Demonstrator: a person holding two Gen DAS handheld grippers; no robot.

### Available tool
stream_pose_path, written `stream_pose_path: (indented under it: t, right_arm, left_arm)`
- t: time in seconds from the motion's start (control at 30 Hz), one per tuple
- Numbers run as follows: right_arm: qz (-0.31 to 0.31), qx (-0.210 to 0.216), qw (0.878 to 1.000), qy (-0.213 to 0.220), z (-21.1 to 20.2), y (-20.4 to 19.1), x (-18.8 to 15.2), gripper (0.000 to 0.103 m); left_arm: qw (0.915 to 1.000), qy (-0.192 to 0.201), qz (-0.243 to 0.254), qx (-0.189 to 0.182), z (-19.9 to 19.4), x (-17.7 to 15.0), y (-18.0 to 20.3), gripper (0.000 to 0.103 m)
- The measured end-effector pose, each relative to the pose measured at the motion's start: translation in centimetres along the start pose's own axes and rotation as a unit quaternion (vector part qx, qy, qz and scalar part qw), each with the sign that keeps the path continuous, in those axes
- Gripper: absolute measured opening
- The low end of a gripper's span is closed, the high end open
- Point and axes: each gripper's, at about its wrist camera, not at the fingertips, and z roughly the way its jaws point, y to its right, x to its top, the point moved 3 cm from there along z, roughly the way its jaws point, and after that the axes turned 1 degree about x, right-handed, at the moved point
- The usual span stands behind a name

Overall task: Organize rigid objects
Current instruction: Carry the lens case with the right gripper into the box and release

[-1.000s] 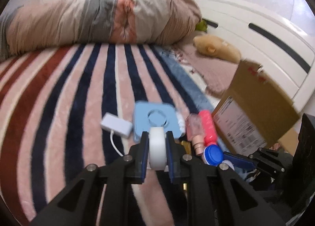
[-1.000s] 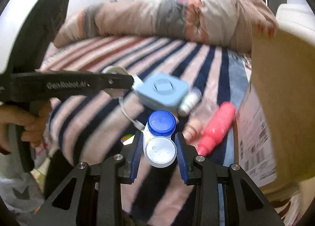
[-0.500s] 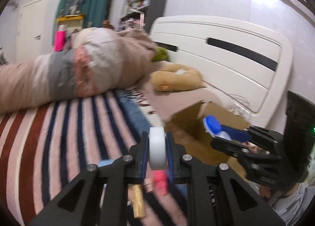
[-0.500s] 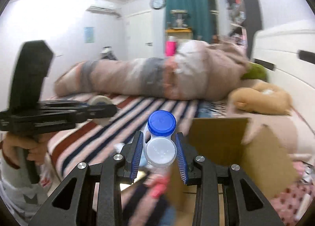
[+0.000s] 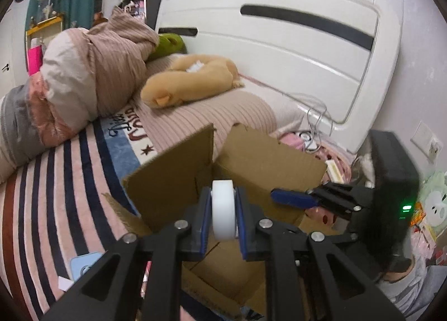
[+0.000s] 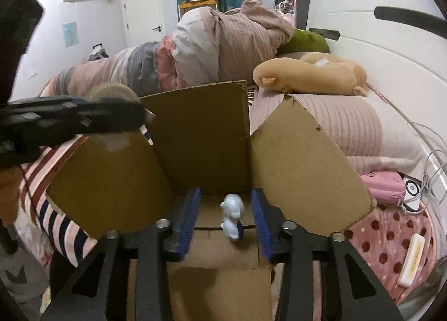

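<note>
Now your right gripper (image 6: 225, 220) hangs over the cardboard box (image 6: 201, 136), jaws spread, the white-and-blue bottle (image 6: 232, 216) loose between them. Your left gripper (image 5: 222, 216) pinches the white disc (image 5: 222, 213); centre it above the opening before letting go.

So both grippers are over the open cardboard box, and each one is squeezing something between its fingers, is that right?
Not quite. Only the left gripper is squeezing something: a white round object. The right wrist view shows the right gripper with its jaws apart and touching nothing; the small white and blue container sits loose between them inside the cardboard box. Both are indeed over the open box.
</note>
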Motion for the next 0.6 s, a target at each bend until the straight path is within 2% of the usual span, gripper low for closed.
stream_pose_path:
  t: [0.07,0.17,0.23,0.3,0.37,0.43,0.6]
  right_arm:
    - [0.001,0.011,1.000,0.006,-0.5,0.0,-0.2,0.061]
    - [0.003,0.018,1.000,0.010,-0.8,-0.1,0.0,0.069]
    - [0.000,0.019,1.000,0.013,-1.0,-0.4,0.1,0.074]
    - [-0.004,0.018,1.000,0.015,-1.3,-0.7,0.3,0.078]
    - [-0.008,0.014,1.000,0.016,-1.5,-1.2,0.4,0.085]
    - [-0.012,0.008,1.000,0.018,-1.8,-1.6,0.6,0.087]
    - [-0.028,-0.009,0.999,0.027,-2.7,-3.1,1.4,0.093]
  left_arm:
    - [1.0000,-0.008,0.003,0.004,0.7,-0.2,0.2,0.014]
    - [0.9999,-0.012,0.005,0.007,1.0,-0.4,0.2,0.017]
    - [0.9999,-0.010,0.007,0.012,1.1,-0.3,0.2,0.029]
    - [0.9999,-0.005,0.001,0.013,0.7,-0.4,-0.1,0.037]
    - [0.9999,0.003,-0.004,0.014,0.0,-0.5,-0.5,0.042]
    - [0.9997,0.013,-0.008,0.018,-1.0,-0.7,-1.0,0.051]
    - [0.9986,0.042,-0.016,0.030,-3.8,-1.2,-2.6,0.063]
